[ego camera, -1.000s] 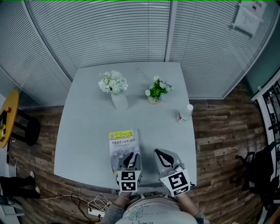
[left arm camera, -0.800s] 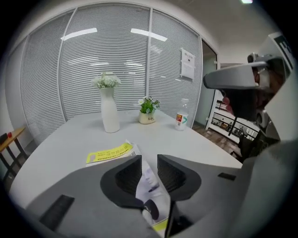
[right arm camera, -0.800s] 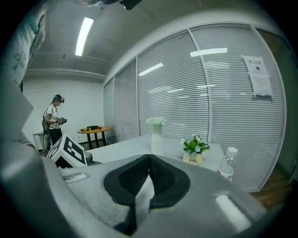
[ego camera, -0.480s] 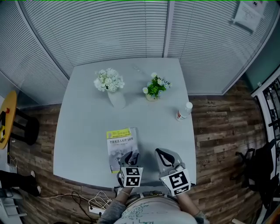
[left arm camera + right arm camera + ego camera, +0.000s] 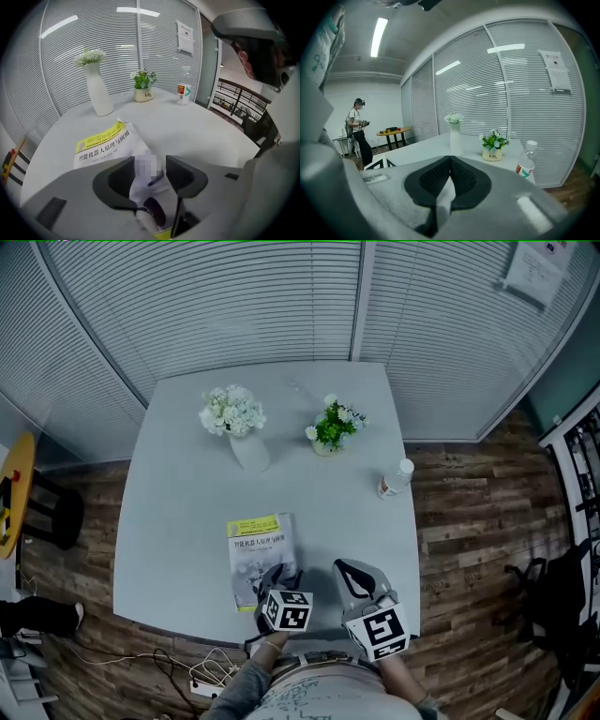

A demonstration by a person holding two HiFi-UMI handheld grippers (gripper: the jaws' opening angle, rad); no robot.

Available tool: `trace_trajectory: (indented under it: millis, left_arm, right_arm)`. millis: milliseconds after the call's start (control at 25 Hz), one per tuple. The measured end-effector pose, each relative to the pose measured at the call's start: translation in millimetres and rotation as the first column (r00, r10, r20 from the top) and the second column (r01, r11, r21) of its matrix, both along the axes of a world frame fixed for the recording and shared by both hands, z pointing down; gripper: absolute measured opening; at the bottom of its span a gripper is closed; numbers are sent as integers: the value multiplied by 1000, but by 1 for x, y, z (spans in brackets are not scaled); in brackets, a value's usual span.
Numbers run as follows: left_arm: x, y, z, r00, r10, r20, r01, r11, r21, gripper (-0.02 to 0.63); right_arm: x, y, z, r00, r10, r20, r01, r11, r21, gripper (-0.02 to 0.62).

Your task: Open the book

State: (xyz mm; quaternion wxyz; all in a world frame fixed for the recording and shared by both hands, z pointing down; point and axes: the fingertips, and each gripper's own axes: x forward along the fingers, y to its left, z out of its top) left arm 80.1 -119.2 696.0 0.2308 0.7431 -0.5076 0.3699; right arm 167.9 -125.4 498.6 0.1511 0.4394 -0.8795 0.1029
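The book (image 5: 262, 549) lies closed and flat on the table (image 5: 187, 521), close to the near edge, with its yellow-banded cover upward. The left gripper (image 5: 277, 579) hangs over its near end and points down at it; its jaws have just been opening and now stand wide apart. In the left gripper view the near part of the book (image 5: 105, 143) shows in the gap between them, but the pads do not press on it. The right gripper (image 5: 345, 570) hovers just beside the book on its right; its jaws are pressed together and hold nothing.

I judge it to be a thin paperback: light, with a soft and probably glossy cover that bends easily; it may slide on the smooth table if it is pushed from the side. The print reads upright toward the person, so the spine is likely on the left and the free edge on the right. The good place to take hold should be that right edge of the cover alone, near a corner; one jaw must go under the cover only, else the whole book lifts. The other gripper could press on the spine side to keep the book from slipping.
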Motion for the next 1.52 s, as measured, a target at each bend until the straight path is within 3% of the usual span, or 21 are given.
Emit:
trace_trajectory:
  millis: [280,760,1080,1280,1520]
  left_arm:
    - [-6,0,7,1000,1,30,-1,1000,-8,230]
    - [-28,3,-19,993,-96,-72,99,994,43,227]
    - [-40,12,-33,987,-97,-127,104,994,43,120]
    - [-48,16,-39,976,-105,-191,110,994,17,82]
    - [-65,15,-39,973,-103,-205,104,995,-4,42]
  right_arm:
    - [3,5,1,1000,3,-5,-3,1000,-8,0]
    - [-5,20,0,1000,-23,-18,23,1000,1,0]
    - [-20,28,-5,1000,-18,-6,18,1000,13,0]
    - [-36,32,-7,1000,-19,-3,20,1000,11,0]
    - [-51,30,-4,1000,1,-10,-1,1000,3,0]
